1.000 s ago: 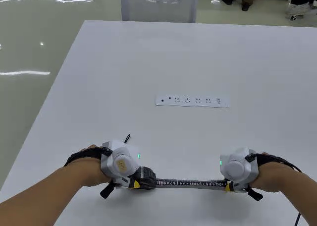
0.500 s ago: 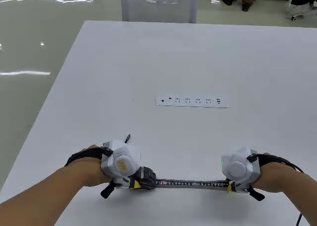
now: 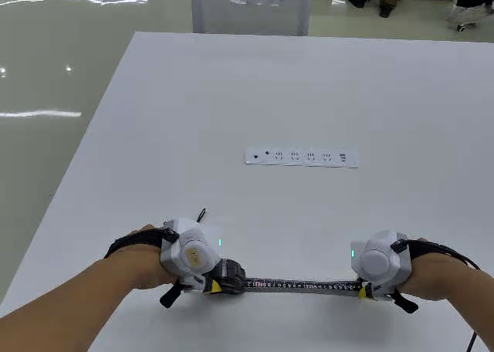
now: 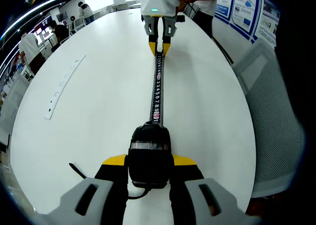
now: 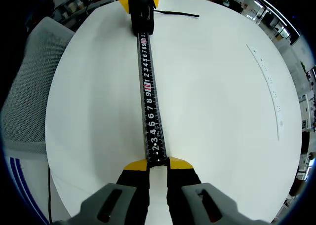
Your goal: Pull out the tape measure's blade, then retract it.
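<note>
The black tape measure case (image 4: pixel 150 153) lies on the white table, held between the yellow-tipped jaws of my left gripper (image 4: pixel 149 161). Its blade (image 5: pixel 149 101) runs out flat across the table, numbers up, to my right gripper (image 5: pixel 157 162), which is shut on the blade's end. In the head view the case (image 3: pixel 226 275) sits by the left gripper (image 3: pixel 207 284) near the table's front edge, and the blade (image 3: pixel 301 284) stretches rightward to the right gripper (image 3: pixel 363 292). A black wrist strap (image 5: pixel 175 14) trails from the case.
A white power strip (image 3: pixel 302 157) lies mid-table, well beyond the blade. A grey mesh chair (image 3: pixel 250 7) stands at the table's far edge, another chair (image 4: pixel 276 116) beside the near edge. People stand in the background (image 4: pixel 59 30).
The right gripper has drawn the blade's end a little further right, so slightly more blade shows. The left gripper and case stay roughly in place.
</note>
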Motion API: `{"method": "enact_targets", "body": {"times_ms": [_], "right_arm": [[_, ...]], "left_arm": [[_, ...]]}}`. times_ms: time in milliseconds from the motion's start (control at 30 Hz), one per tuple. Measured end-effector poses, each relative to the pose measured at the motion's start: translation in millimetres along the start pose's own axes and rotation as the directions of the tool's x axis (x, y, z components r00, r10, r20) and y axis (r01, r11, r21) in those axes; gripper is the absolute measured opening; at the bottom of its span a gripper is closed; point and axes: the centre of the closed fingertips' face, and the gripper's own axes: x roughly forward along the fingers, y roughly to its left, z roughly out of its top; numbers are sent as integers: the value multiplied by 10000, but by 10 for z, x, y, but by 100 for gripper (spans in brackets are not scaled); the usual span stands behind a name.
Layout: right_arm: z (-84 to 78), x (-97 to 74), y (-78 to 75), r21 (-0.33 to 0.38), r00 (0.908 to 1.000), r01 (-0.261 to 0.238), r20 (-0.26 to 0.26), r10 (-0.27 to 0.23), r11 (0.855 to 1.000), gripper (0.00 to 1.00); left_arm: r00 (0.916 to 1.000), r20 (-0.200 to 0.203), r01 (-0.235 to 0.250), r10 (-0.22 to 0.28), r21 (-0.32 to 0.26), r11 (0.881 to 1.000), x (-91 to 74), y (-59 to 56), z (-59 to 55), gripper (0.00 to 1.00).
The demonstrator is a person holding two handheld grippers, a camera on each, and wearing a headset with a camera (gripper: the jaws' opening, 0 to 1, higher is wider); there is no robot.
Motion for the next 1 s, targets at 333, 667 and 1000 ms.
{"method": "enact_targets", "body": {"times_ms": [333,667,1000], "right_arm": [[-21,8,-9,48,10000,-1,0,1,10000,11],[-25,15,-16,-106,10000,94,26,-93,9999,12],[0,-25,35,-572,9997,76,237,-63,9983,14]], "left_arm": [[10000,-5,-3,3,18,10000,-4,-1,3,27],[9999,144,17,-16,-68,10000,-26,-19,27,27],[9999,105,56,-56,23,10000,-22,-19,23,27]]}}
